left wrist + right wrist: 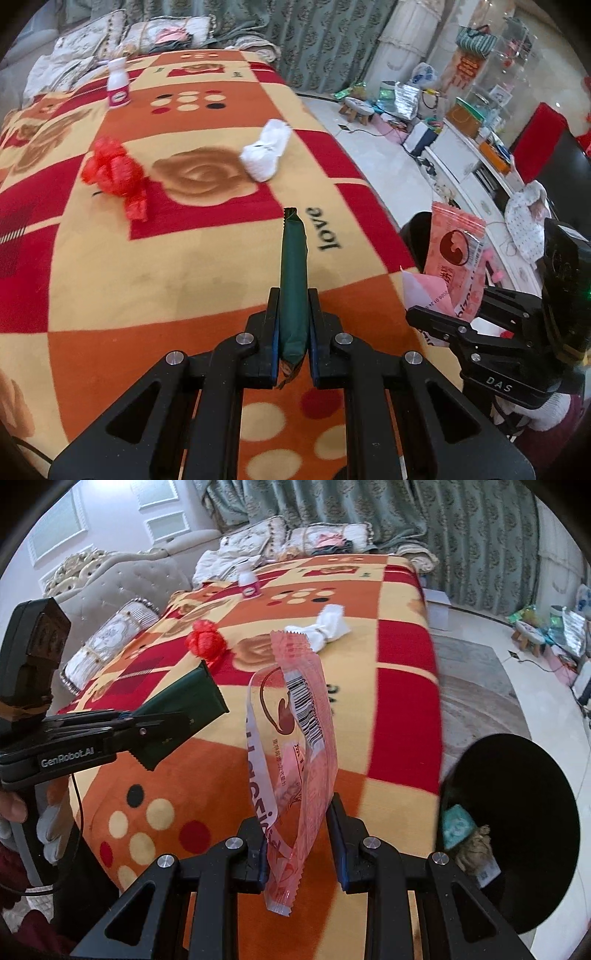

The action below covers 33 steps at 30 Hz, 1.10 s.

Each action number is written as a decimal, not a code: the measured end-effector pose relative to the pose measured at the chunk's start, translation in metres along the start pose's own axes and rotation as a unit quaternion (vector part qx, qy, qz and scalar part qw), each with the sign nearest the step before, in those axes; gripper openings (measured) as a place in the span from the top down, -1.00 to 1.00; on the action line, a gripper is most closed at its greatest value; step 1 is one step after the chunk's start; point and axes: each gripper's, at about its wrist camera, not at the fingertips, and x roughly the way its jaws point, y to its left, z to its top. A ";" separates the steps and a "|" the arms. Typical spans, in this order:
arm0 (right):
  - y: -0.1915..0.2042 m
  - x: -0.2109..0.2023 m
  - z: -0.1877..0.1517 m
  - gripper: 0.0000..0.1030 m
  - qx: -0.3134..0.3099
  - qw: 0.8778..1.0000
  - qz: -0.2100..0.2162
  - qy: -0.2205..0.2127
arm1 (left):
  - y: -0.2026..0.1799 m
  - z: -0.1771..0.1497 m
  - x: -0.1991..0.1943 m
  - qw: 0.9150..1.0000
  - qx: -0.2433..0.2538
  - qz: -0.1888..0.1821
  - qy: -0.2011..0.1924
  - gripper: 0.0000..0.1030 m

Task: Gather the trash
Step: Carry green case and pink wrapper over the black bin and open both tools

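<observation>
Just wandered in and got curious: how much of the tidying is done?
Done: a few scraps already lie in the black bin. In hand: the left gripper is shut on a dark green wrapper, the right gripper on a pink wrapper. Left on the blanket: a red crumpled bag, a white wad, a small white bottle.

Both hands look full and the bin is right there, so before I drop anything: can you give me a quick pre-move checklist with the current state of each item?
1. left gripper clamped on the dark green wrapper: ok.
2. right gripper clamped on the pink wrapper: ok.
3. black bin open, with room inside: ok.
4. Either wrapper above the bin mouth: not ok, both are over the blanket.
5. Blanket free of trash: not ok; red bag, white cloth and white bottle remain.
</observation>
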 end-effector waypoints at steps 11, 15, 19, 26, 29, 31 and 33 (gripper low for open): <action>-0.044 -0.022 -0.014 0.51 0.037 0.999 -0.036 -0.009 | -0.051 0.010 0.023 0.999 0.030 -0.028 0.012 0.82; -0.065 -0.029 -0.019 0.51 0.051 0.997 -0.051 -0.009 | -0.070 0.015 0.034 0.998 0.039 -0.041 0.020 0.82; -0.086 -0.033 -0.024 0.51 0.072 0.995 -0.064 -0.009 | -0.088 0.023 0.048 0.997 0.046 -0.061 0.028 0.82; -0.132 -0.034 -0.033 0.51 0.115 0.990 -0.086 0.002 | -0.124 0.034 0.073 0.993 0.055 -0.101 0.041 0.82; -0.150 -0.034 -0.035 0.51 0.133 0.987 -0.093 0.003 | -0.136 0.037 0.083 0.990 0.054 -0.119 0.046 0.81; -0.160 -0.035 -0.036 0.43 0.145 0.984 -0.100 -0.001 | -0.141 0.039 0.089 0.989 0.049 -0.130 0.046 0.79; -0.167 -0.038 -0.036 -0.02 0.157 0.982 -0.104 -0.008 | -0.146 0.041 0.094 0.988 0.047 -0.143 0.047 0.77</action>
